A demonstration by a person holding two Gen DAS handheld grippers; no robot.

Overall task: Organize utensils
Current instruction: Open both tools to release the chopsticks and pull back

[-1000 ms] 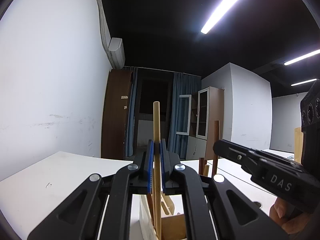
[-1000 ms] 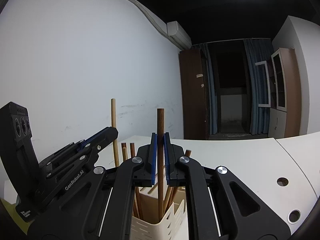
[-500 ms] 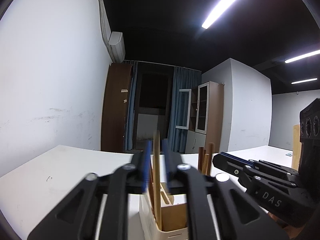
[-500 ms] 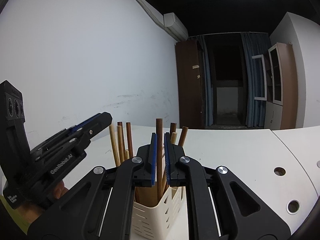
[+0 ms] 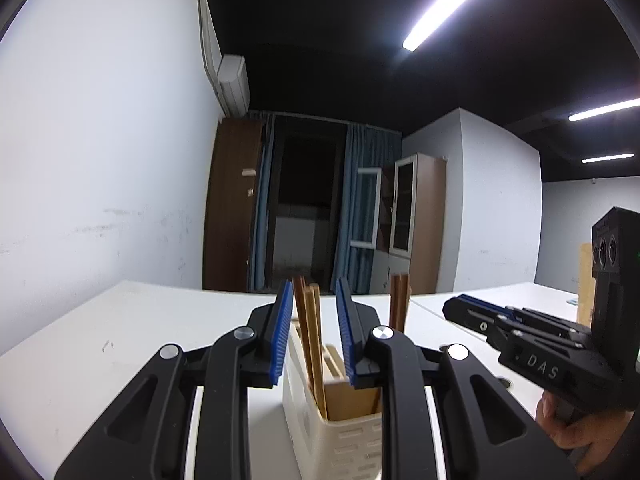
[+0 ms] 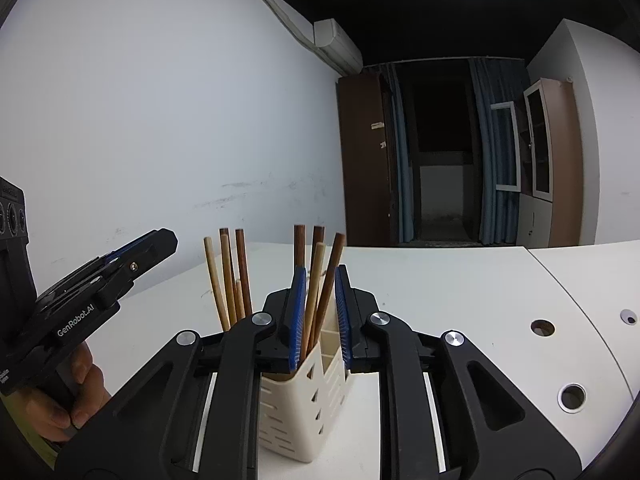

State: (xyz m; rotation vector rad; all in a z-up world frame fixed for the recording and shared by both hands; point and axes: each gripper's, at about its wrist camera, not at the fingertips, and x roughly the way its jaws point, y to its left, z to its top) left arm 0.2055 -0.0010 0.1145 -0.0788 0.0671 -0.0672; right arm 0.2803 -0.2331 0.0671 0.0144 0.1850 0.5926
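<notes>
A cream slotted utensil holder (image 5: 340, 432) (image 6: 304, 400) stands on the white table, with several wooden chopsticks upright in its compartments. My left gripper (image 5: 311, 328) is open just above the holder, with light chopsticks (image 5: 314, 340) standing free between its blue pads. My right gripper (image 6: 320, 312) is open too, with dark and light chopsticks (image 6: 324, 280) between its pads but untouched. A second bundle of chopsticks (image 6: 228, 276) stands in the holder's left compartment. Each gripper shows in the other's view: the right one (image 5: 520, 336), the left one (image 6: 100, 280).
The white table (image 6: 460, 292) has round cable holes (image 6: 542, 327) at the right. A white wall runs along the left. A brown wardrobe (image 5: 232, 204), blue curtains and a glass-door cabinet (image 5: 416, 224) stand at the back.
Both grippers lowered their chopsticks into the holder and opened. The sticks now stand free in the holder, and both grippers have drawn back slightly.
</notes>
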